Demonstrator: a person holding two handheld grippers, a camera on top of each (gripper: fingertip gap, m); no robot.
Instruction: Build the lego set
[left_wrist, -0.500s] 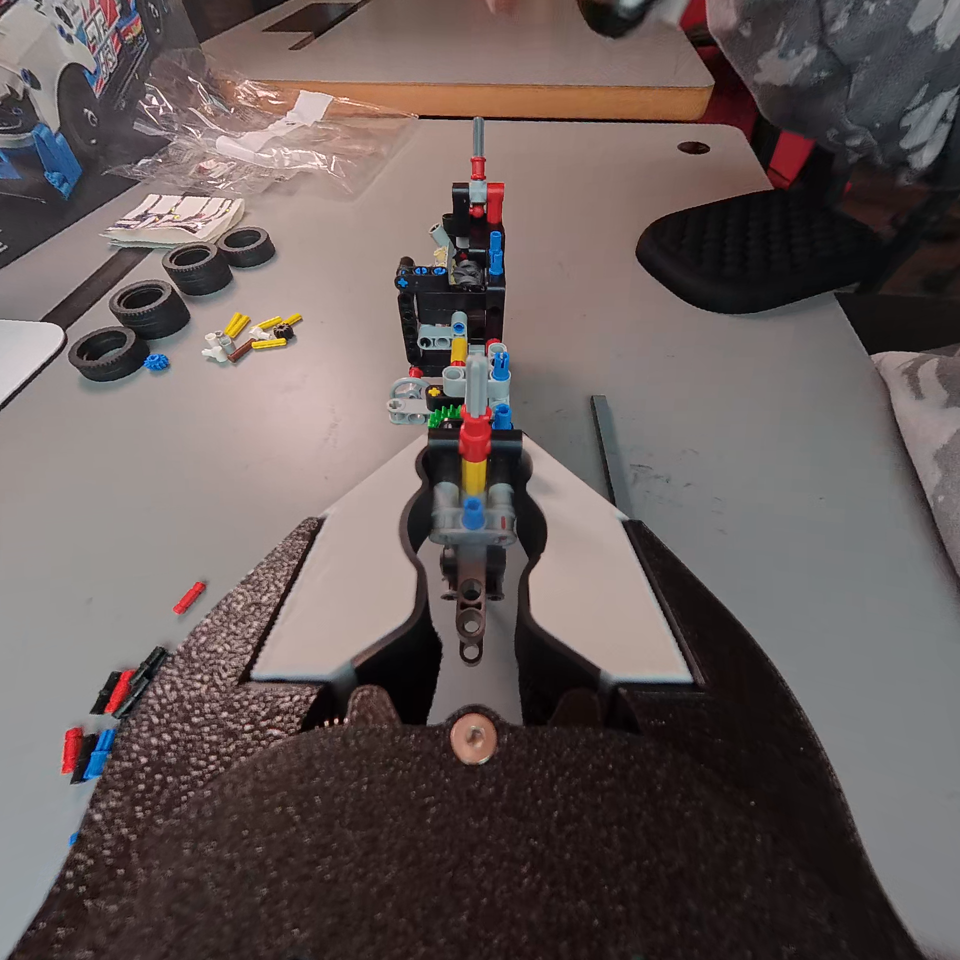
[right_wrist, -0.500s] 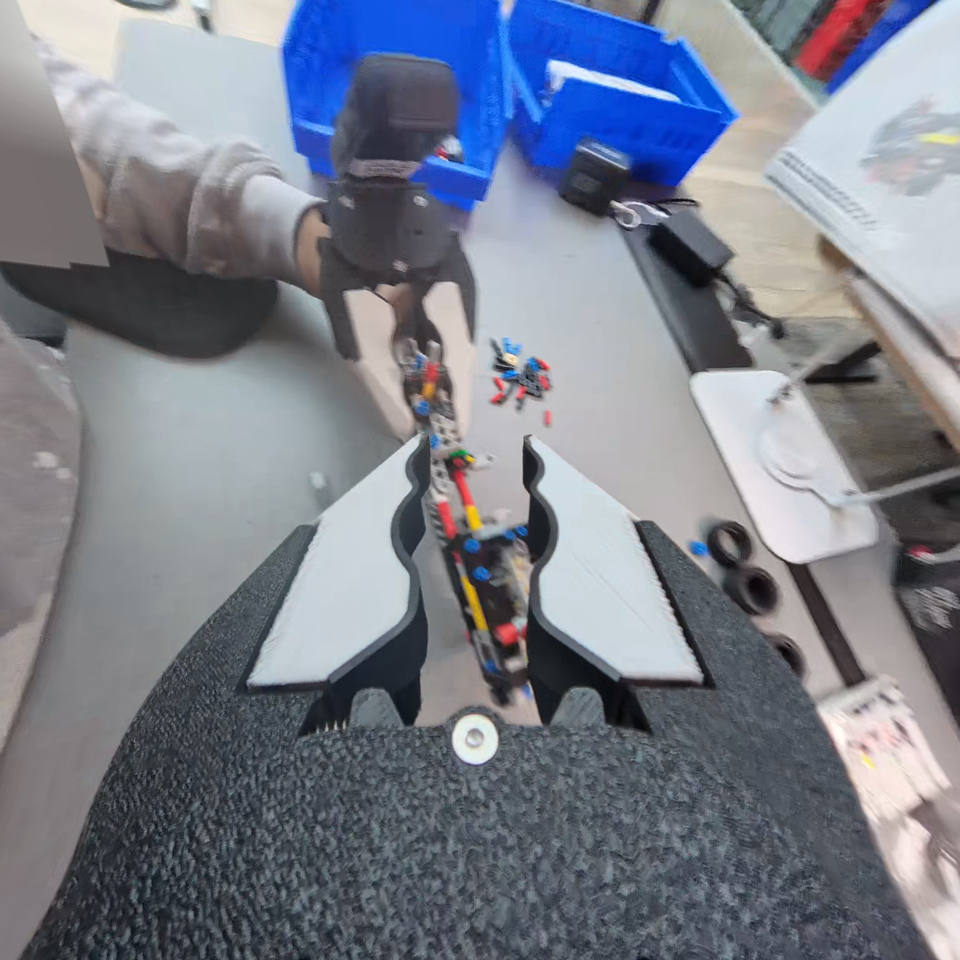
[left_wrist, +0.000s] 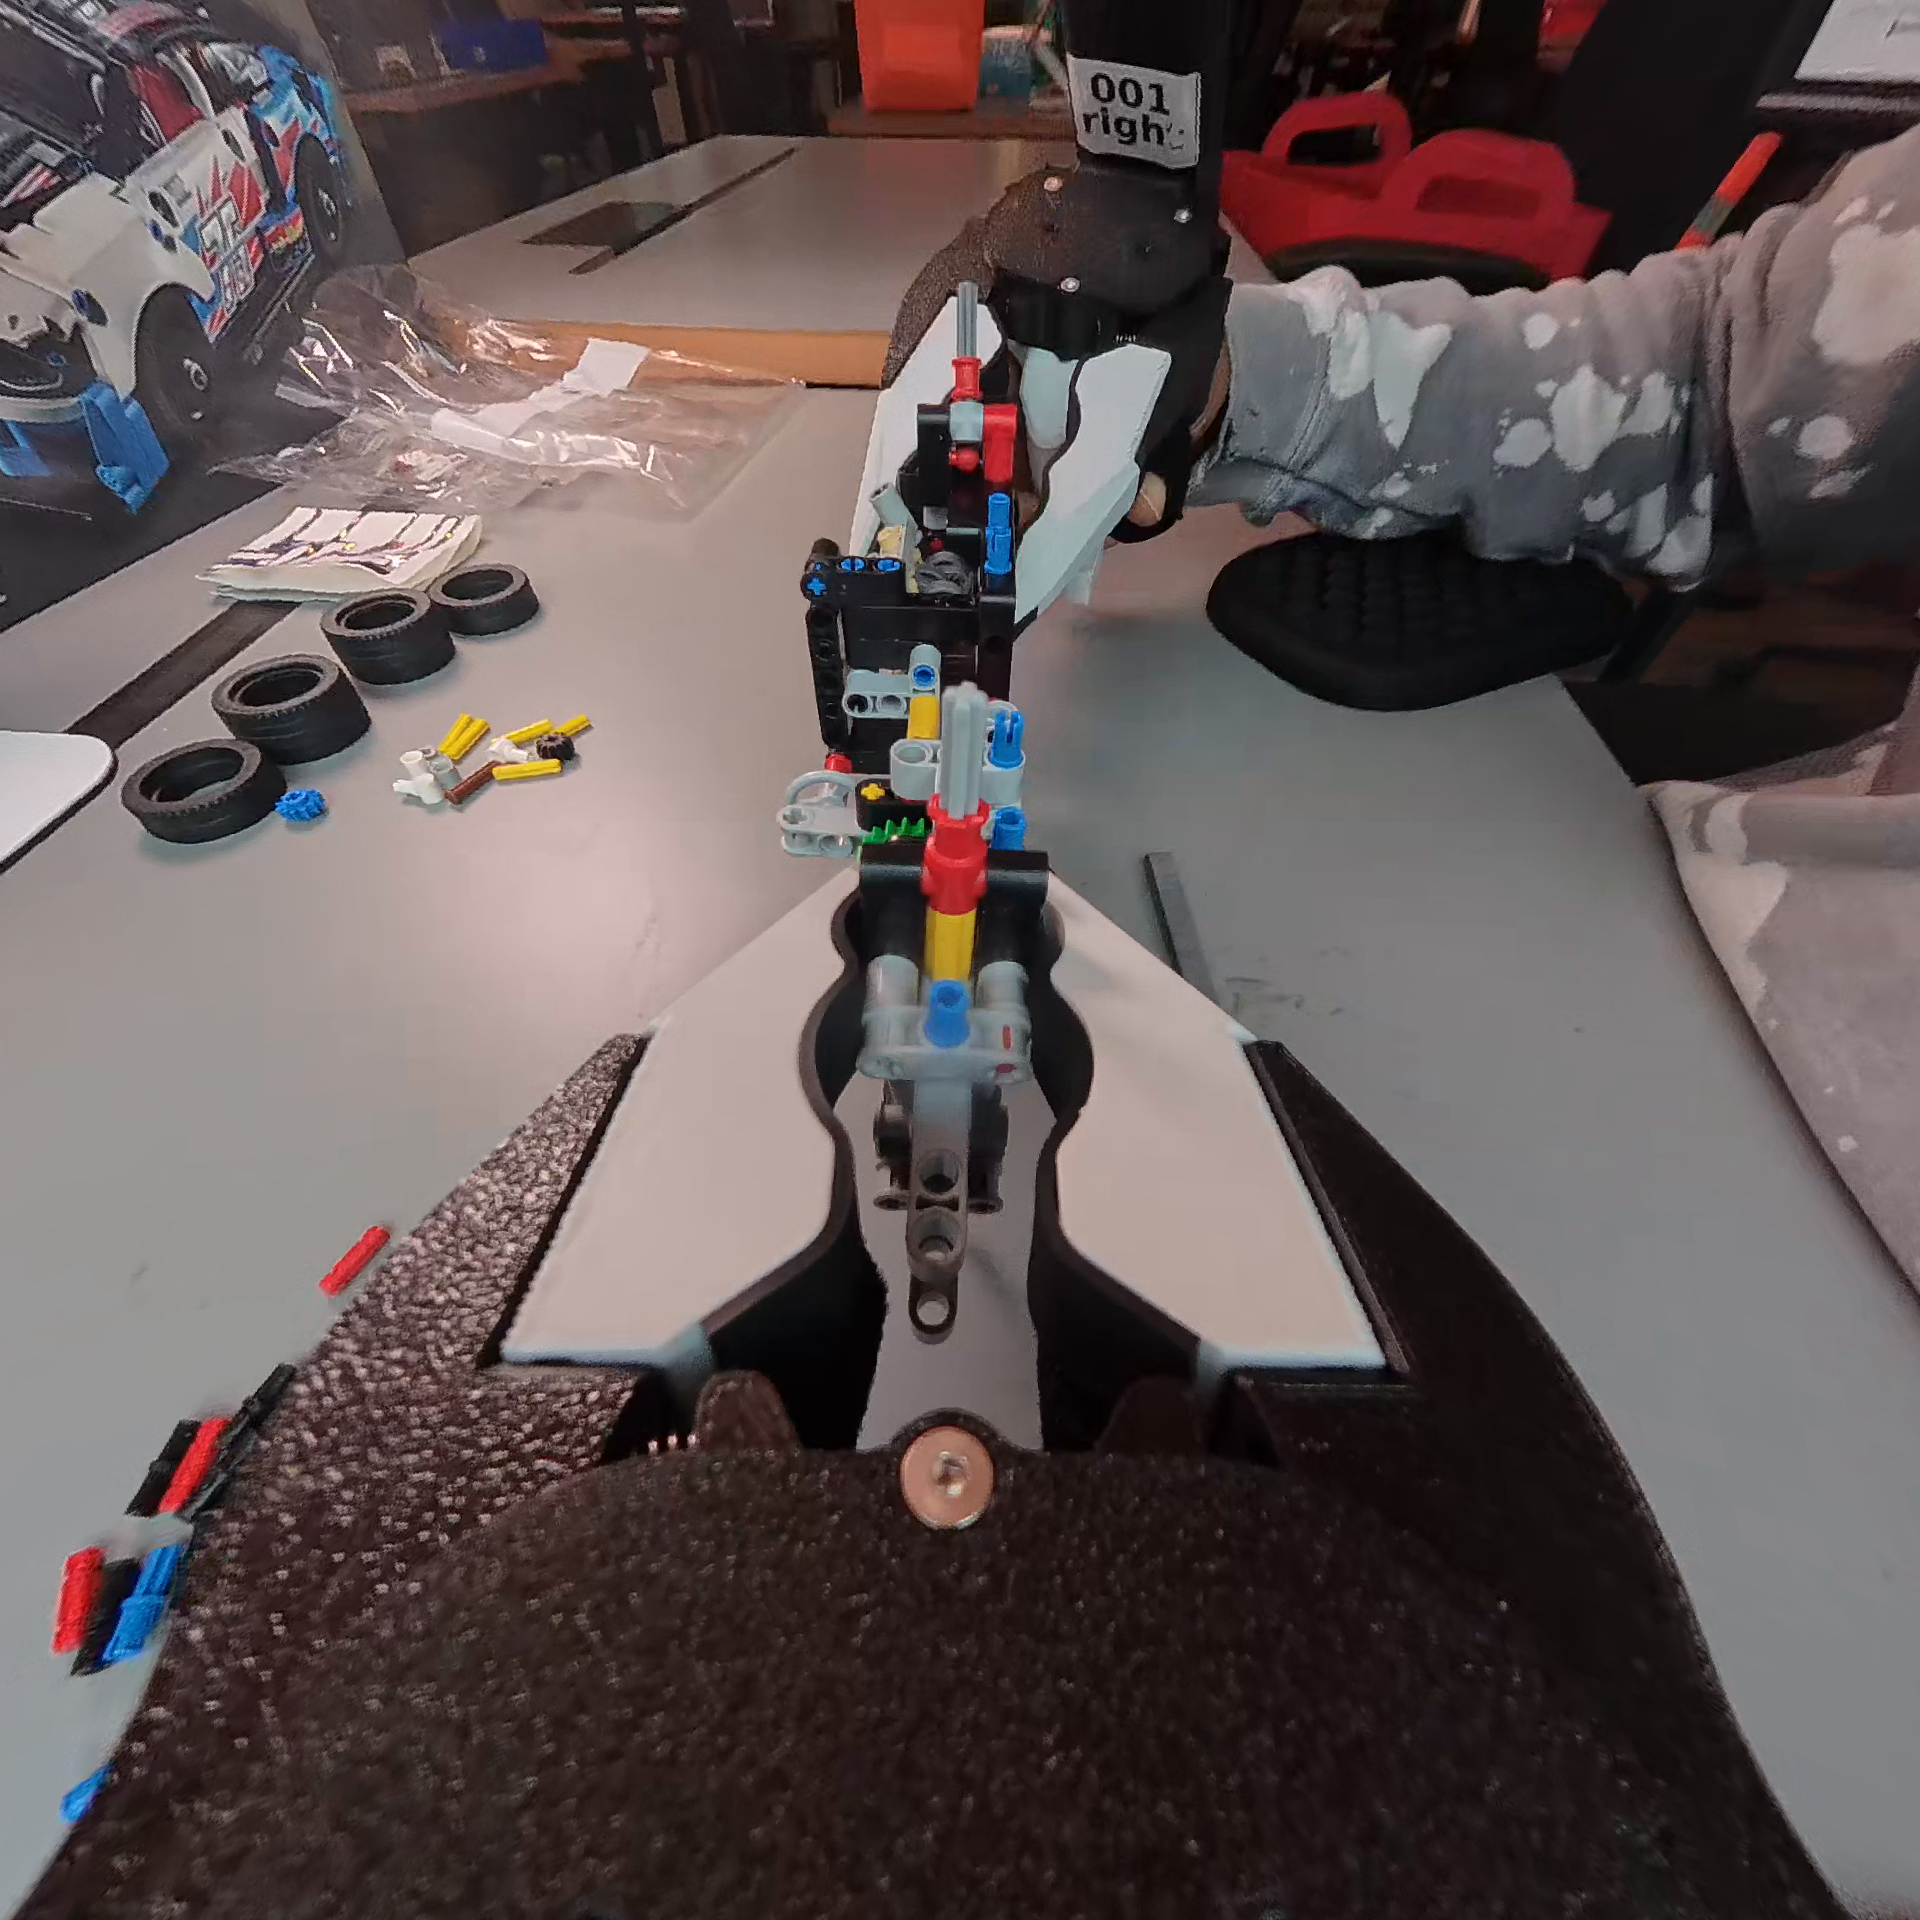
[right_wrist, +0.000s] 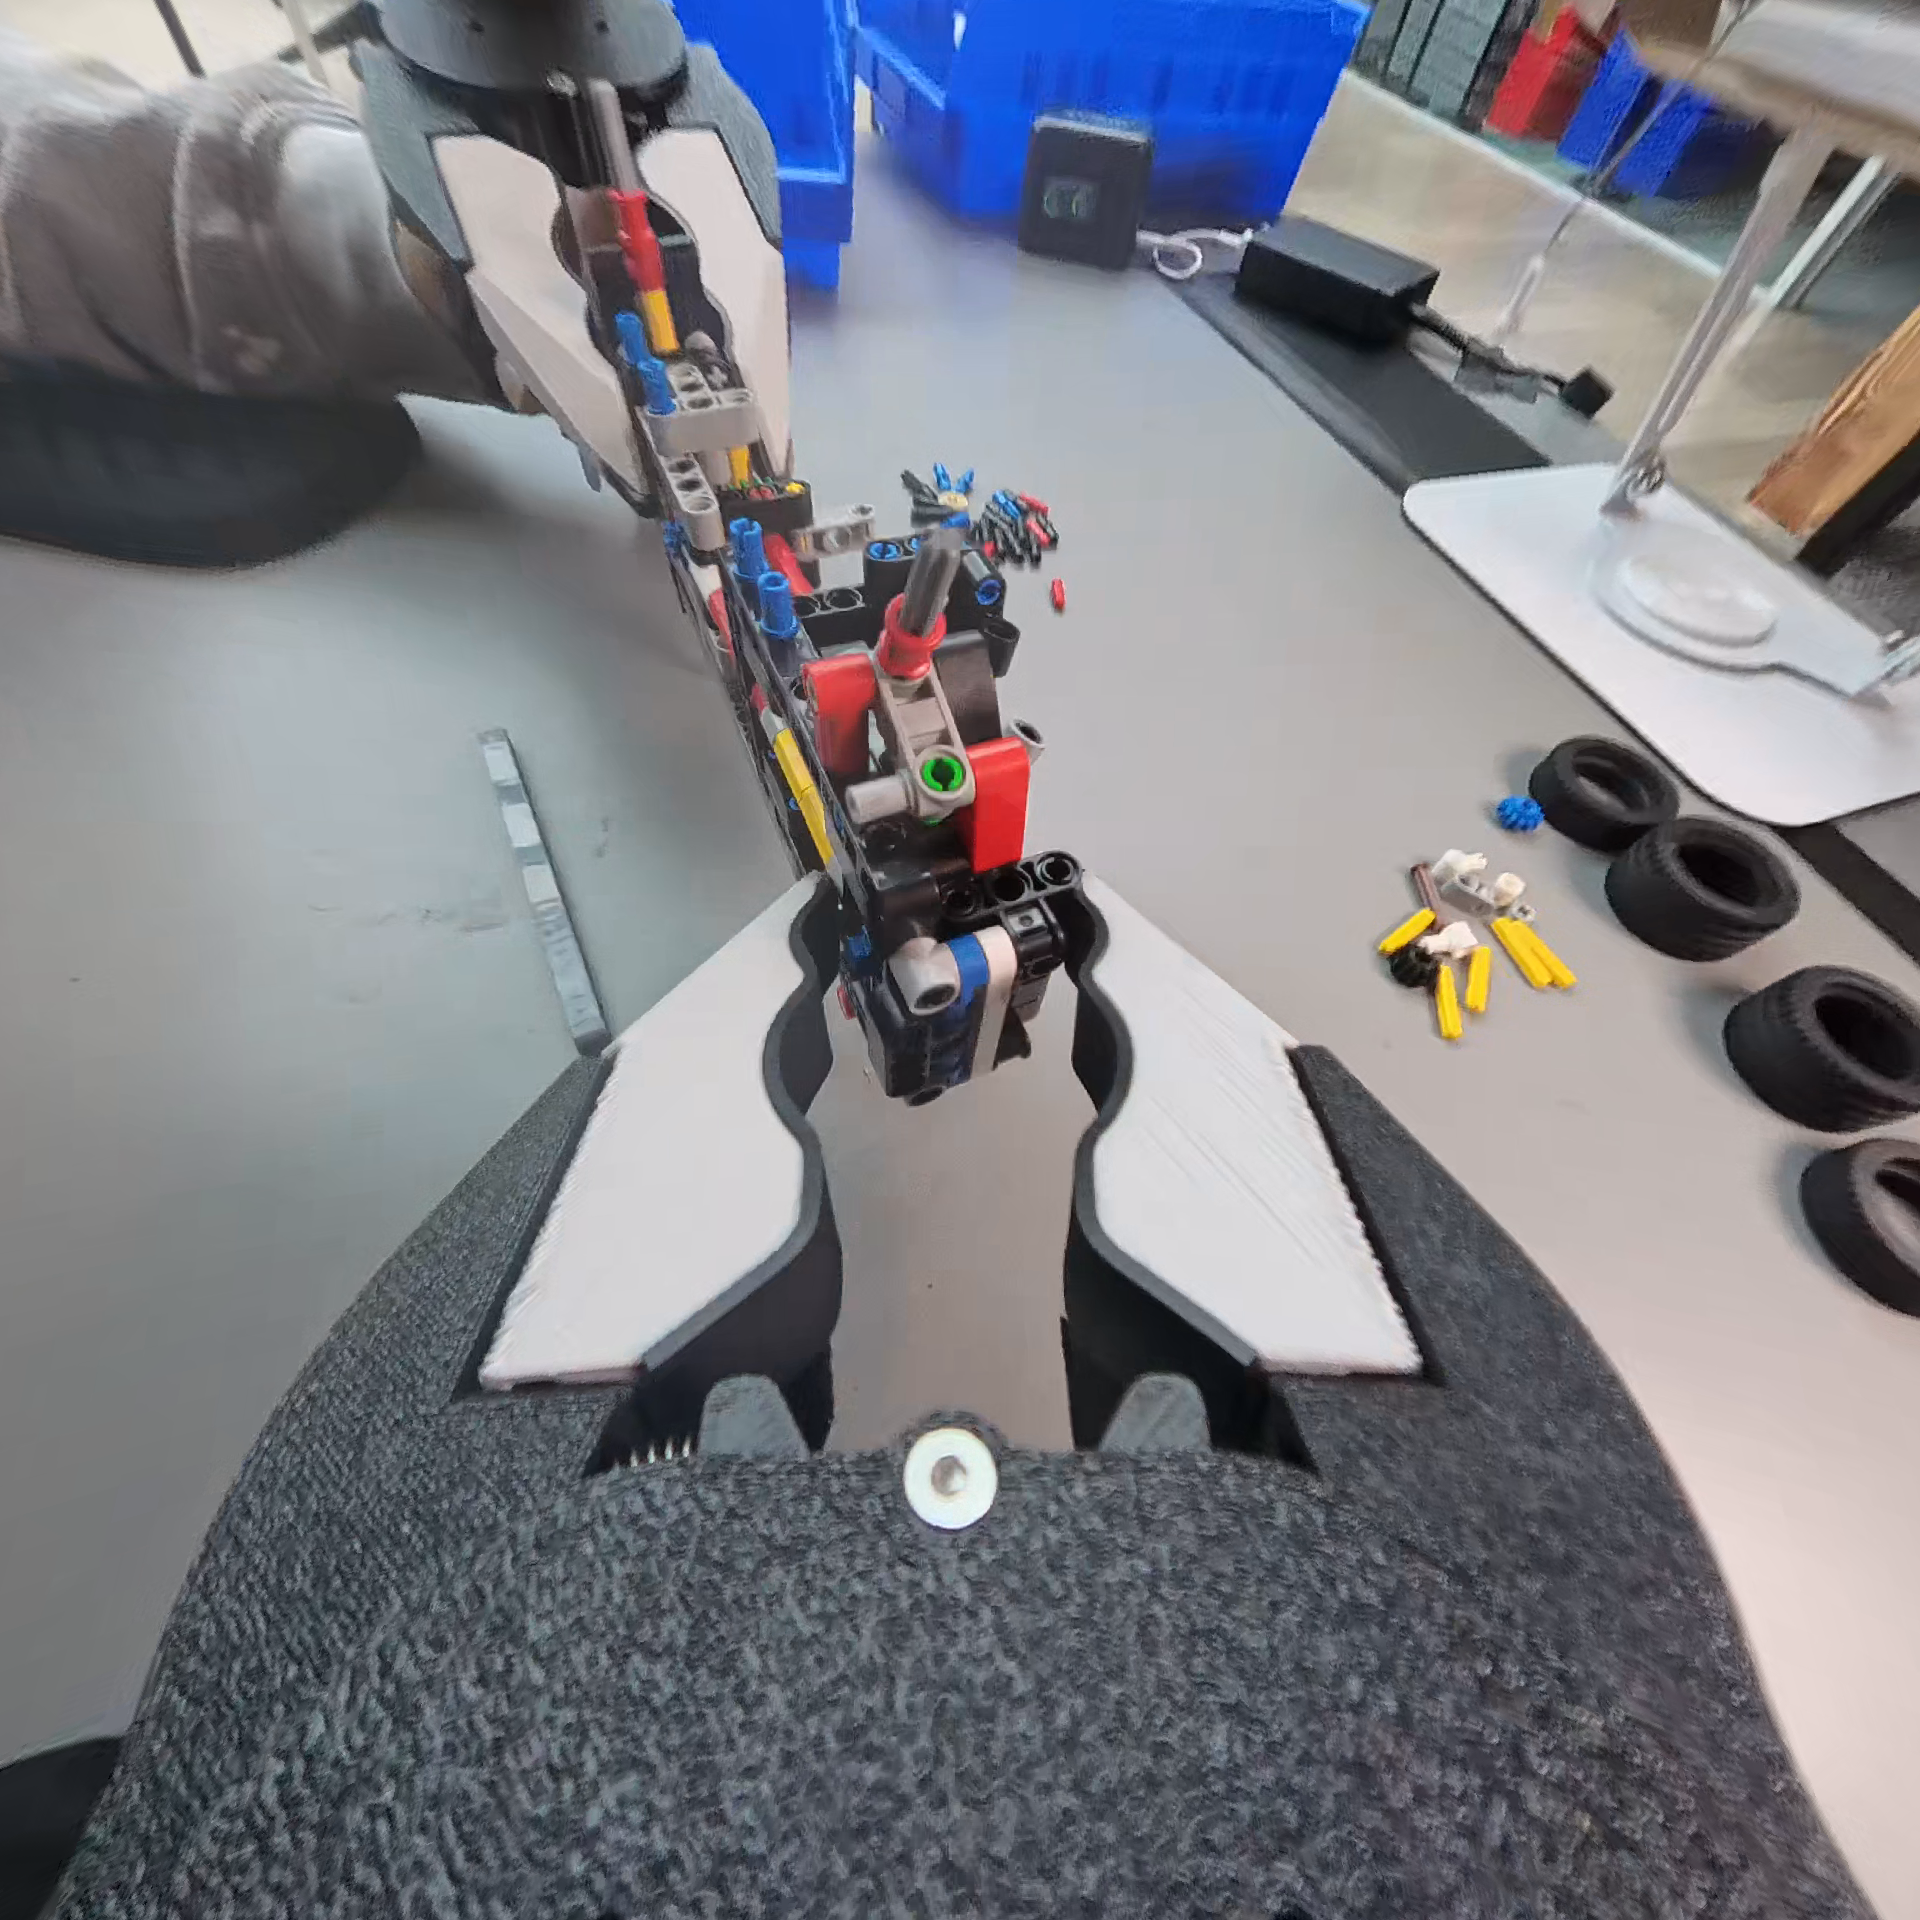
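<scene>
A long lego chassis (left_wrist: 914, 623) of black beams with red, yellow, blue and grey parts spans between both grippers above the grey table (left_wrist: 416, 1039). My left gripper (left_wrist: 953, 883) is shut on its near end, where a grey axle with a red bush stands up. My right gripper (left_wrist: 1023, 457) flanks the far end. In the right wrist view my right gripper (right_wrist: 948, 904) is shut on the black end block of the chassis (right_wrist: 904, 727). The left gripper (right_wrist: 613, 239) holds the other end, with a sleeved hand behind it.
Black tyres (left_wrist: 291, 707) (right_wrist: 1704, 883), yellow pins (left_wrist: 499, 753) (right_wrist: 1475, 935) and red, blue and black pins (left_wrist: 135, 1558) (right_wrist: 997, 520) lie on the table. Around them are a plastic bag (left_wrist: 520, 416), a sticker sheet (left_wrist: 343, 540), a grey strip (right_wrist: 540, 883), blue bins (right_wrist: 1039, 94) and a white stand base (right_wrist: 1662, 623). There is about 12 centimetres between the tips of the two grippers.
My right gripper has come down to the far end of the chassis and closed around its black end block. My left gripper still holds the near end.
</scene>
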